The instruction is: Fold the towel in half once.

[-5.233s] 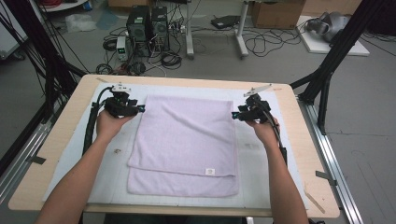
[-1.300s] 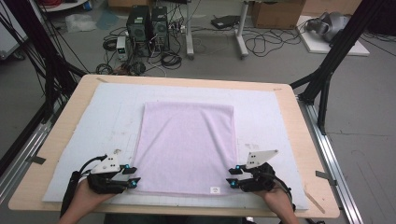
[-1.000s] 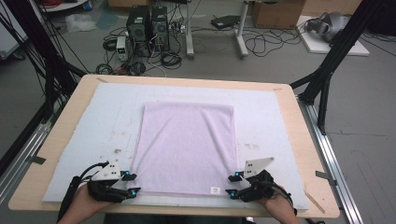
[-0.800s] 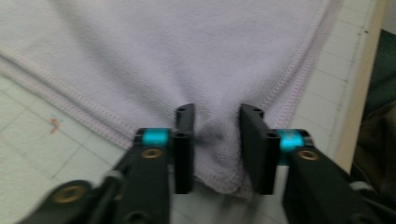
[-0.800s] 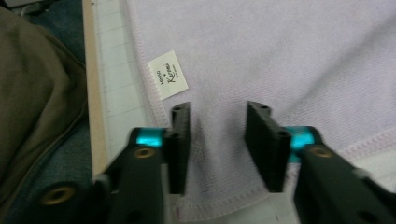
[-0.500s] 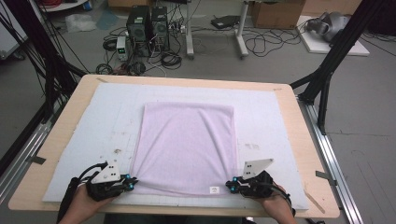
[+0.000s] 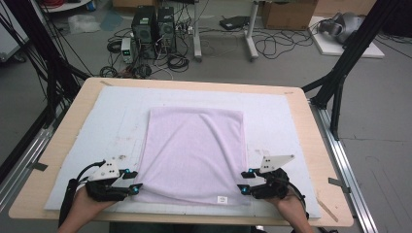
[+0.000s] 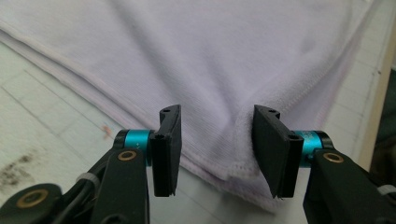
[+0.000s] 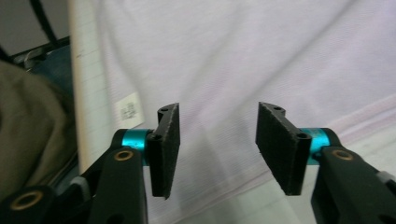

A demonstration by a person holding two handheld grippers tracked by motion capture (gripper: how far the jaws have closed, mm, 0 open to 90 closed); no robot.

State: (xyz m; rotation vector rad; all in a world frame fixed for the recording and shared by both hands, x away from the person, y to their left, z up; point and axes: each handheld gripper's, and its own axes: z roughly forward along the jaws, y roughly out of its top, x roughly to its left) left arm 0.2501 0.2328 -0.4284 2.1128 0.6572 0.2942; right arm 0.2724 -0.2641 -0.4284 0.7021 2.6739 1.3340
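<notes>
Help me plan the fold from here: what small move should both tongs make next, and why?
Probably lift both tongs clear and pull them back. The left tongs and right tongs have just been opening and stand open over the near corners of the towel, gripping nothing. The towel lies flat, folded on the white mat.

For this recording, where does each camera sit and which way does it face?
High view: above the near table edge, looking forward and down on the towel; both hands with their hand-held grippers show.
Left gripper view: rides the left hand-held gripper, facing the towel's corner.
Right gripper view: rides the right hand-held gripper, facing the towel's hem and label.
All share the towel.
</notes>
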